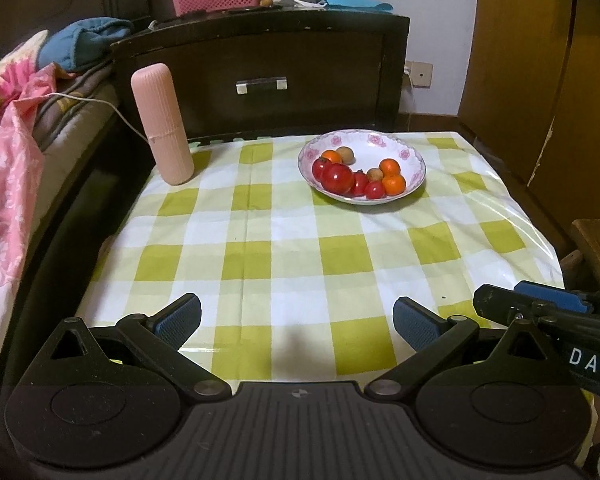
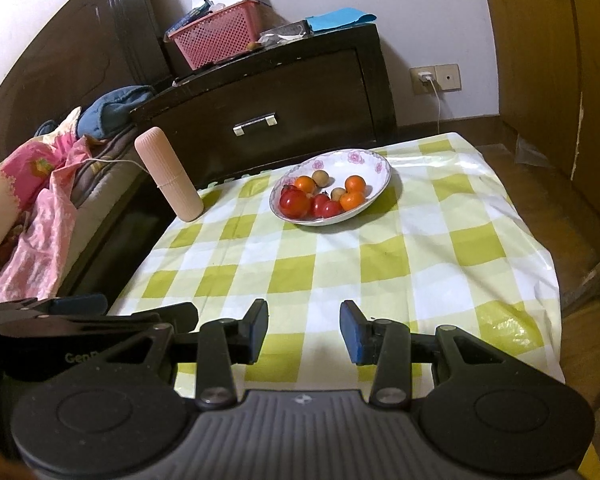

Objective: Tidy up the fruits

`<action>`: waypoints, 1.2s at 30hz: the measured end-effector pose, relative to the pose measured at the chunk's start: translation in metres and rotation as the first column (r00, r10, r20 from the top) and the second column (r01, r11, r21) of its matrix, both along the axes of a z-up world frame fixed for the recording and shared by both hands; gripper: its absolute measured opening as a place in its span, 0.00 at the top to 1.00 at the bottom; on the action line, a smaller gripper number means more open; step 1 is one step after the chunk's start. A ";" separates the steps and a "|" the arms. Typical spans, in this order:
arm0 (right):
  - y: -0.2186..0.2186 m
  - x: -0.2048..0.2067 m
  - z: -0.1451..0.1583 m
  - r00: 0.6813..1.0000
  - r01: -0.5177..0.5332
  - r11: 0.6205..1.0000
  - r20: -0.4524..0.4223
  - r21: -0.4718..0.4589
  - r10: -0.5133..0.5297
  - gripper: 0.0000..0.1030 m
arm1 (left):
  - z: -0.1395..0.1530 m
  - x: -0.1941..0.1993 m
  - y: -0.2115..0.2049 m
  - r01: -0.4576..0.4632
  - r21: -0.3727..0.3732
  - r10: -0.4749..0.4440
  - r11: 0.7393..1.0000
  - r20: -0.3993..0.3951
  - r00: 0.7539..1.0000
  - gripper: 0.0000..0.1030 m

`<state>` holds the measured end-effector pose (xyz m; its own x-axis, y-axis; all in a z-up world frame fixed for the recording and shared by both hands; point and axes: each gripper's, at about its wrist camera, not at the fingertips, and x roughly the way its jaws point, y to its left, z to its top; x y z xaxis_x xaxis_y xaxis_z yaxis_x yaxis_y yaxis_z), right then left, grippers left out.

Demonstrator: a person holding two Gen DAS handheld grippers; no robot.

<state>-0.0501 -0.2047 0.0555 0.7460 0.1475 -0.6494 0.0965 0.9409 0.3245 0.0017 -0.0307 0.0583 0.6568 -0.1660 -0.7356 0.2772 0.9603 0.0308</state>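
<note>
On checked cloth, round bowl of fruits, left tool wide, right tool narrower, both empty.

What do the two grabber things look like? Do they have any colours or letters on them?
Both are black. The left gripper and right gripper each have two jointed fingers with blue ridged pads, round discs either side, and a grey ribbed middle. White letters show on their sides.
</note>
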 end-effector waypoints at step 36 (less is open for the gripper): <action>0.006 -0.003 -0.013 0.998 -0.015 1.000 -0.064 -0.008 0.014 0.62 | -0.010 -0.010 0.002 -0.015 0.038 0.016 0.999 -0.026 1.000 0.02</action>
